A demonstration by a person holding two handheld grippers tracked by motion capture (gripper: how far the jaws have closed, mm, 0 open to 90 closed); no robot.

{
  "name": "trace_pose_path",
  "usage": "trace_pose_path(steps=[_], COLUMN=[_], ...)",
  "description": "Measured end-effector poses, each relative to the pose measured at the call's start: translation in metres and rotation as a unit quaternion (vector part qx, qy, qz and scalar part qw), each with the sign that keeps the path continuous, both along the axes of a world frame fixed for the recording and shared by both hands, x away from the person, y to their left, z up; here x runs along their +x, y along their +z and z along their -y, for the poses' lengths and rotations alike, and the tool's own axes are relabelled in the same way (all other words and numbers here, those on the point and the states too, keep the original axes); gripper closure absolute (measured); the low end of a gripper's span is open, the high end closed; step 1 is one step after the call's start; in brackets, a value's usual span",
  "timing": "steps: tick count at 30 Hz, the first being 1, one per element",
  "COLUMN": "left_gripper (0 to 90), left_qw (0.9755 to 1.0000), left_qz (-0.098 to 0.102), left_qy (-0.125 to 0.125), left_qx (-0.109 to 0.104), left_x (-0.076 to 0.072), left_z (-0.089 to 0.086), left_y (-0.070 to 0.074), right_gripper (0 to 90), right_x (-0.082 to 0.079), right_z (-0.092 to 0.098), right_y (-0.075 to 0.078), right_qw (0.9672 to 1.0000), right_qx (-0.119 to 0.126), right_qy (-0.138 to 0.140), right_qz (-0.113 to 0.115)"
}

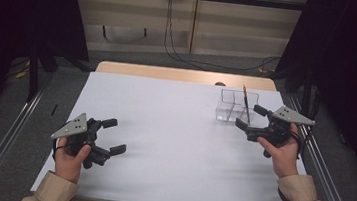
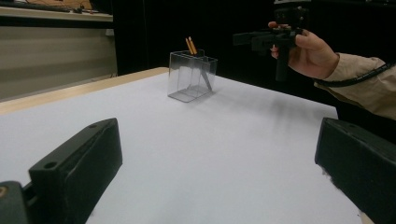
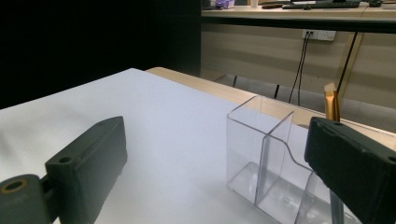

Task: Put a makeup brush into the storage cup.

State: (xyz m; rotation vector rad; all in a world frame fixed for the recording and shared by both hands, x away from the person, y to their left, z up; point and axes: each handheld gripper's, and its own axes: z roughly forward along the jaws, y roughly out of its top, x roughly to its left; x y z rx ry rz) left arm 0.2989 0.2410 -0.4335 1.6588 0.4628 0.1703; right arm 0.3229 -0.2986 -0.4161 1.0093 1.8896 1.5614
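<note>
Closest to the person, the left gripper (image 1: pixel 112 136) sits low over the near left part of the white table (image 1: pixel 172 145), jaws spread wide with nothing between them; in the left gripper view you can see bare tabletop through the gap. Further up on the right side, the right gripper (image 1: pixel 248 116) is held a bit above the table in the person's right hand (image 1: pixel 281 151), jaws also apart and empty, pointing at the clear plastic holder (image 1: pixel 236 105). That holder stands upright near the far right corner of the table, just beside the right gripper's tips, and it's split into compartments by clear dividers, which show nicely in the right gripper view (image 3: pixel 266 163). A pencil (image 1: pixel 245 103) stands leaning inside it, orange-brown end sticking up above the rim; from the left gripper view (image 2: pixel 191 45) it looks like there may be two of them side by side, hard to tell. Past the table there's a grey floor with black cables (image 1: pixel 205 63) running along it.
</note>
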Motion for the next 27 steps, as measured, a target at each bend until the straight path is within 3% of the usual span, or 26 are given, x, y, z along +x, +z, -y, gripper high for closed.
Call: trace_pose_path(steps=[27], left_gripper=[0.7], left_qw=[1.0], left_qz=[0.003], left_qy=[0.0], left_qx=[0.001], left_x=[0.0], left_z=[-0.001], left_y=[0.001], right_gripper=[5.1], right_x=[-0.03], right_z=[-0.005], right_y=[-0.009], right_qw=[0.9995], right_qx=[0.002], right_qy=[0.031], right_qz=[-0.007])
